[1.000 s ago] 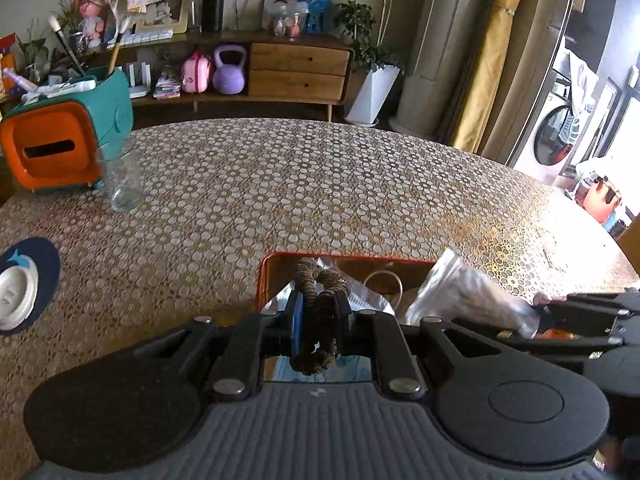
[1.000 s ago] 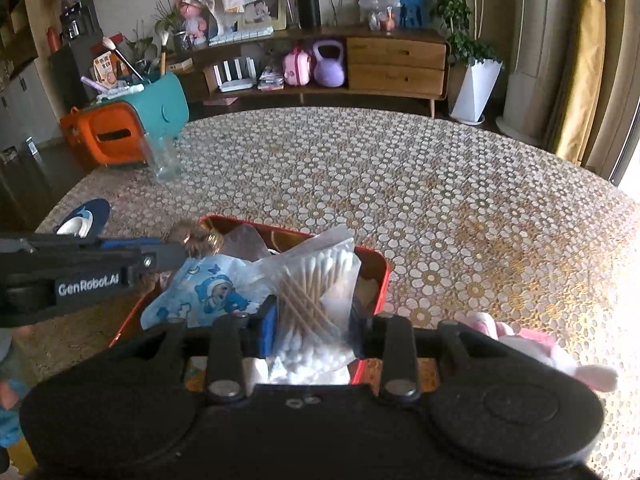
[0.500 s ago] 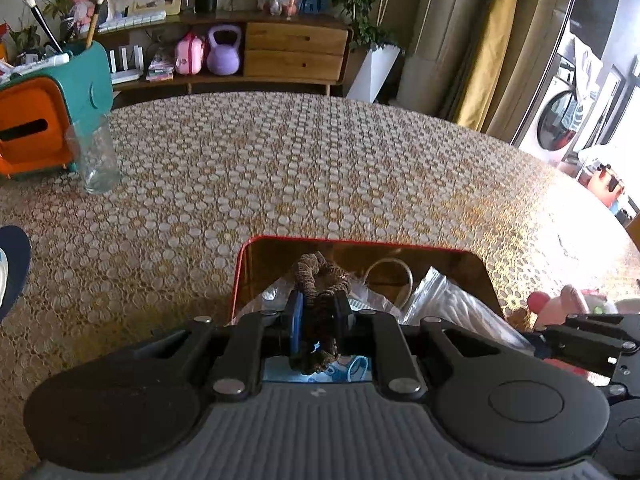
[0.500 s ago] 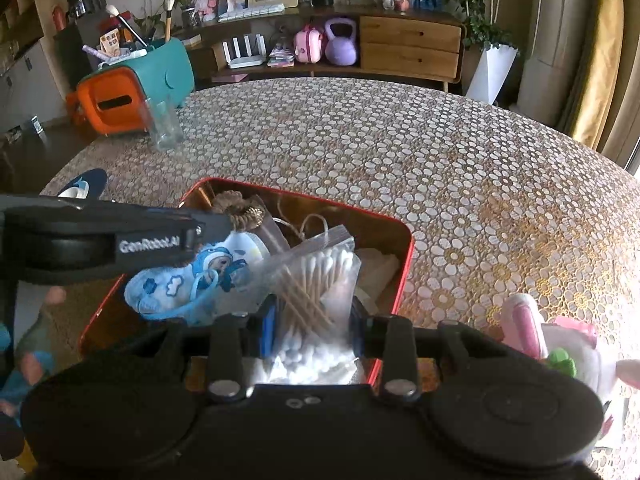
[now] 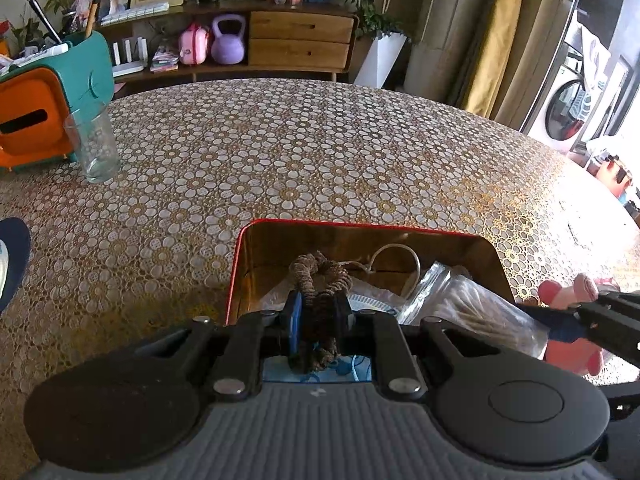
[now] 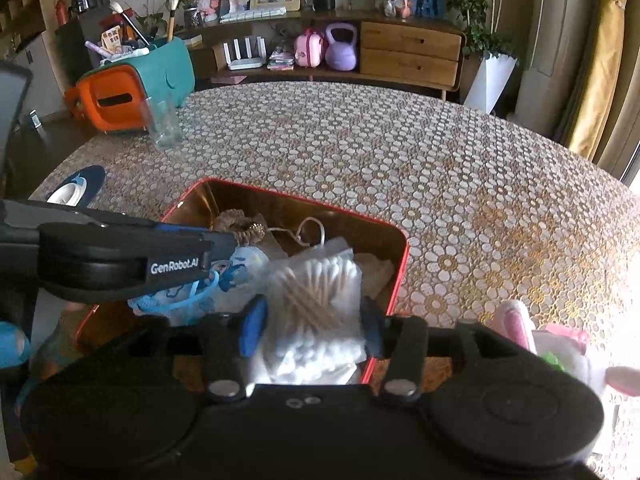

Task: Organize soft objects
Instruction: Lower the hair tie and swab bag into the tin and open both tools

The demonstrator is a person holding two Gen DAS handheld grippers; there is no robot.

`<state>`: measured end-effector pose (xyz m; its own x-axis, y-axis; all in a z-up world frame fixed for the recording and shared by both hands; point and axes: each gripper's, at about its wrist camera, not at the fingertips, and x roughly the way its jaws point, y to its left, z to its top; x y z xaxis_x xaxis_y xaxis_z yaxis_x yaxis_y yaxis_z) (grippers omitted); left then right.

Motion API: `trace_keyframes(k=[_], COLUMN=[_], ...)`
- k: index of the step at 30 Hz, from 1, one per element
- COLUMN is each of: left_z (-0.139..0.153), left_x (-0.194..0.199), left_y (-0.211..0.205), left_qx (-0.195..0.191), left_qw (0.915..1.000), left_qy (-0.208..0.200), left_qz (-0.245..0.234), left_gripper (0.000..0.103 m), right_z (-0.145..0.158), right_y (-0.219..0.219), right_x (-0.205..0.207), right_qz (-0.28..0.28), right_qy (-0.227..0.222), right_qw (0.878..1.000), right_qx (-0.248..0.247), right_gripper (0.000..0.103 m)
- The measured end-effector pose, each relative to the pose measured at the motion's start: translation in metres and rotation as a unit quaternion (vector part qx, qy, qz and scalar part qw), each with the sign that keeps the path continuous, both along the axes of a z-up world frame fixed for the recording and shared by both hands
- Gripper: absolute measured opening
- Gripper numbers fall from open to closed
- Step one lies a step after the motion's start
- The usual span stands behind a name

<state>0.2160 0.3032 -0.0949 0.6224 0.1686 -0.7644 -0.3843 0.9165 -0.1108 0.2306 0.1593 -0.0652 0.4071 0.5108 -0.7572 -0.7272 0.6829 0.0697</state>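
Leftmost, off the work area: orange-and-teal organizer [image 5: 44, 116] with a drinking glass [image 5: 94, 146] just beside it, both well apart from the tin.

Centre-left: left gripper [image 5: 318, 322] clamped on a brown scrunchie [image 5: 318, 280], held over the near-left part of the red tin [image 5: 360, 225]. The scrunchie is a soft fabric loop, light, and squashes flat between the pads; the grip sits on its bunched middle, which looks secure (any part of the ring would probably serve). Likely no harm if it drops into the tin.

Centre: tin already holds a blue printed cloth [image 6: 176, 300], a white cord loop [image 5: 394, 264] and some clear wrapping.

Centre-right: right gripper [image 6: 310, 326], fingers spread apart either side of a bag of cotton swabs [image 6: 316, 304], which rests in the tin's near-right part. I cannot tell whether the pads touch the film. The bag is light, slick and crinkly, the sticks inside stiff; best taken across its width, not by a corner.

Right: pink plush toy [image 6: 560, 348] on the tablecloth [image 5: 320, 152], just outside the tin, untouched. Soft, bulky; take it by the body.
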Motion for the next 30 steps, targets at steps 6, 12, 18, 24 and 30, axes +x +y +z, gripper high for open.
trace_keyframes(k=[6,12,18,24,30], left_z=[0.006,0.015,0.029,0.052,0.076], left_x=[-0.003,-0.01,-0.022,-0.044,-0.064], left_y=[0.0,0.0,-0.009,-0.025,-0.044], left_qx=[0.003,-0.006,0.004,0.029,0.041], left_qw=[0.9999,0.9999,0.9997,0.9987,0.9972], left_qy=[0.006,-0.009,-0.024,-0.04,-0.056], left_qz=[0.009,0.009,0.004,-0.009,-0.028], left_gripper=[0.019,0.04,0.051,0.059,0.072], right_z=[0.01,0.02,0.035,0.055,0.076], right_y=[-0.006,-0.018,-0.035,-0.059,-0.092], right_x=[-0.004,-0.012,-0.025,-0.038,-0.05], right_qz=[0.0,-0.005,-0.005,-0.009,-0.034], right_qy=[-0.011,-0.016,-0.021,-0.022,-0.031], right_qw=[1.0,1.0,0.999,0.997,0.994], right_qx=[0.011,0.024,0.042,0.07,0.099], right_gripper=[0.061,0.063,0.065,0.073,0.086])
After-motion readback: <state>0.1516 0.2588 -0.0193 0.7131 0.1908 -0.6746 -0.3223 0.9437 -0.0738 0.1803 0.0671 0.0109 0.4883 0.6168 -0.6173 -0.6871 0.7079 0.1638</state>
